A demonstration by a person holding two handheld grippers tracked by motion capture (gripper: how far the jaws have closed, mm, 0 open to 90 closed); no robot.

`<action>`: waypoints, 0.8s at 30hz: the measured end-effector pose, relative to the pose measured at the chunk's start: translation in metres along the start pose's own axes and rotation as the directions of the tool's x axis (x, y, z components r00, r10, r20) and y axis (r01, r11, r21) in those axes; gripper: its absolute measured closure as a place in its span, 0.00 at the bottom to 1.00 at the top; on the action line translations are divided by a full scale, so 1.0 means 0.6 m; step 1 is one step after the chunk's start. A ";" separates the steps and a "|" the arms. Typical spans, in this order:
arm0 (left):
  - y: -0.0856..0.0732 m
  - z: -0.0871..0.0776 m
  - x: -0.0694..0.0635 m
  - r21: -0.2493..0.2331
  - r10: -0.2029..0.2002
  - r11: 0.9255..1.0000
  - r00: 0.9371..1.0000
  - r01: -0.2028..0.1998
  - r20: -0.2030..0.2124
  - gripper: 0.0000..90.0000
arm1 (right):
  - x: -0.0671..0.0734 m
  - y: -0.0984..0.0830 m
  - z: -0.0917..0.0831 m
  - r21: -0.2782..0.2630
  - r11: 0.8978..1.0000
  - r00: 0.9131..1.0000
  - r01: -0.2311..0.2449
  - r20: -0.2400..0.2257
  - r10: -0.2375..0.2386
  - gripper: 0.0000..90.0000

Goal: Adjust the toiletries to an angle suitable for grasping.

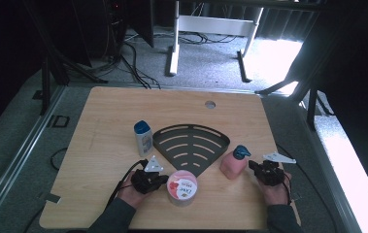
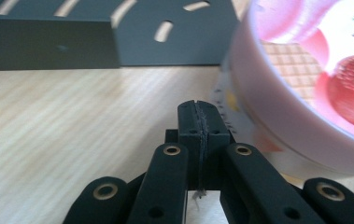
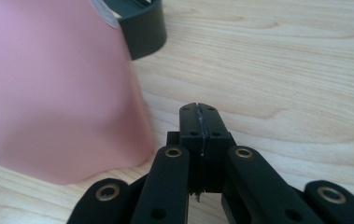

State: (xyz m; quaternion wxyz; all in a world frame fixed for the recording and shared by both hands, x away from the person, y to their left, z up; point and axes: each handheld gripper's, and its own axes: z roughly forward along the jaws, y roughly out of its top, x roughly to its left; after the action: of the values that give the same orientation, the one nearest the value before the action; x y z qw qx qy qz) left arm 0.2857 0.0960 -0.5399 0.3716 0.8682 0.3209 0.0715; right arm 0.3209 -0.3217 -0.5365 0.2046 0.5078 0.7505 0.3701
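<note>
The round tub (image 1: 182, 187) with a pink lid sits near the table's (image 1: 104, 121) front edge, just beside the left gripper (image 1: 159, 178). Its lid carries red and pink print and some lettering, too blurred to read in the high view; in the left gripper view the tub (image 2: 305, 93) shows a strawberry picture and a wafer pattern. The left gripper's jaws are pressed together with nothing between them, off to the tub's side. To the right stands a pink bottle (image 1: 232, 165) with a teal cap; the right gripper (image 1: 255, 167) is just beside it, jaws likewise together and empty. Behind the tub lies a dark fan-shaped slotted rack (image 1: 191, 143), and left of that a small upright bottle (image 1: 143, 138) with a blue cap, label unreadable.
</note>
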 end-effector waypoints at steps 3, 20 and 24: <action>0.001 0.002 -0.004 0.000 0.002 1.000 1.000 -0.002 0.001 1.00 | 0.003 0.004 0.000 -0.006 1.000 1.000 0.003 -0.006 -0.003 1.00; 0.012 0.028 -0.043 0.026 0.039 0.999 0.998 -0.041 0.051 0.99 | 0.009 0.012 0.001 -0.019 1.000 0.998 -0.007 -0.064 0.005 1.00; 0.015 0.037 -0.053 0.035 0.055 0.998 0.996 -0.058 0.069 0.99 | 0.009 0.011 0.000 -0.018 1.000 0.997 -0.007 -0.072 0.005 1.00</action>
State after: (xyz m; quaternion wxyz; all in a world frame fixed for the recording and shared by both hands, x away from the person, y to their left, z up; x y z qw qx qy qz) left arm 0.2732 0.0585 -0.5456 0.3642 0.8855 0.2847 0.0468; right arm 0.3231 -0.3153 -0.5309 0.1807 0.4945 0.7526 0.3955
